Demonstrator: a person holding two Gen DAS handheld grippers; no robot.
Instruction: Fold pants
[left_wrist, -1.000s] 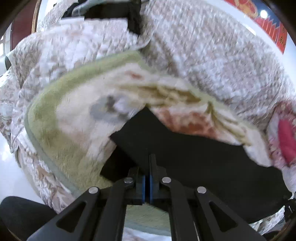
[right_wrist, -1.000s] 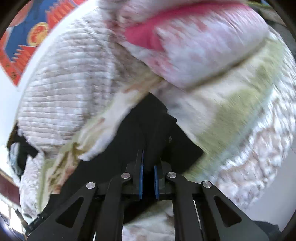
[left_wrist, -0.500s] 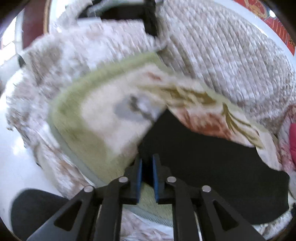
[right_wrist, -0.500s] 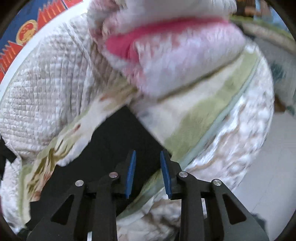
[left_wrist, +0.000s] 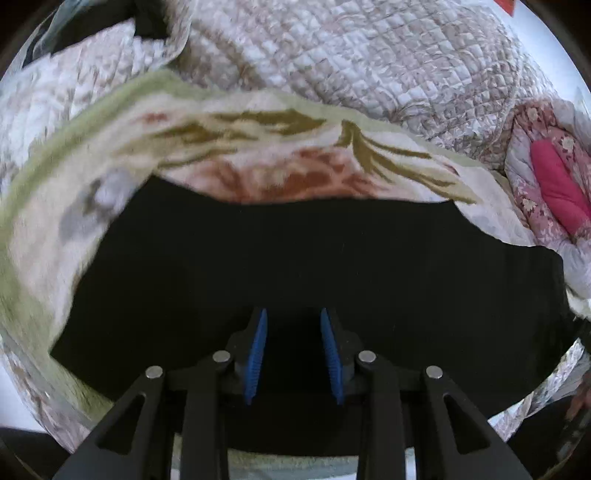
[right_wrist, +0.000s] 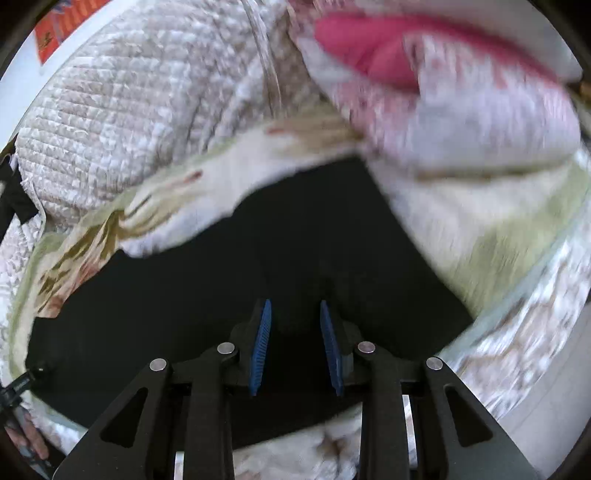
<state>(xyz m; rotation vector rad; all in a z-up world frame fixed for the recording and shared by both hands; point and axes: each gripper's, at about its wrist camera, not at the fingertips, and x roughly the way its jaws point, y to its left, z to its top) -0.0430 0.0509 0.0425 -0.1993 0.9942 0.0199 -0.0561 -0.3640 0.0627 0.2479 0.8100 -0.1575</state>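
One pair of black pants (left_wrist: 295, 266) lies spread flat on a single fleecy blanket (left_wrist: 258, 155), cream with a green border and a leaf-and-flower print, and that blanket sits on one quilted beige bedspread (left_wrist: 369, 59). Two grippers hang over the dark cloth. The left gripper (left_wrist: 291, 349) has its blue pads apart and the jaws are opening, with only the pants' surface showing through the gap and nothing pinched. The right gripper (right_wrist: 295, 345) stands partly open too, its pads clear of the fabric beneath. One pink-and-white pillow (right_wrist: 461, 96) crowds the pants' far right edge. The pants' far edge runs straight against the blanket's print; the green border curves round on the left, with pale floor (left_wrist: 18, 413) beyond.
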